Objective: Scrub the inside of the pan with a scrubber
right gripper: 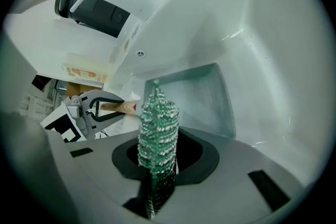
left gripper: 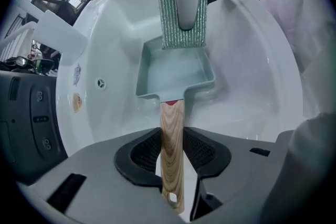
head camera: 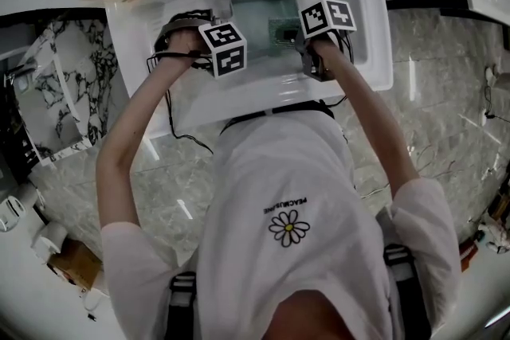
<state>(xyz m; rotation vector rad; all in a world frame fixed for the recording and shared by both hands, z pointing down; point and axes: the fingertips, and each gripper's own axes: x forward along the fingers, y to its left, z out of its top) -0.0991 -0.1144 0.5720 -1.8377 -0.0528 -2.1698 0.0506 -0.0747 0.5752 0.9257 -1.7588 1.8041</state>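
Shirt, white with a daisy print, fills the near part of the head view, and both bare forearms reach past it over the near rim of a white sink. The left gripper has its jaws partly closed, the ribbed black pads pressing both sides of the wooden handle of a pale green square pan. The handle runs straight out between the pads. The pan lies low in the middle of the basin, its open side up. Whether it rests on the basin floor cannot be told.

The right gripper has its jaws clamped on a green mesh scrubber, which stands up out of the pads edge-on. In the left gripper view the scrubber hangs flat from that gripper, its lower edge at the pan's far rim. Contact there cannot be judged.

Beyond the pan rises the sink's far wall.
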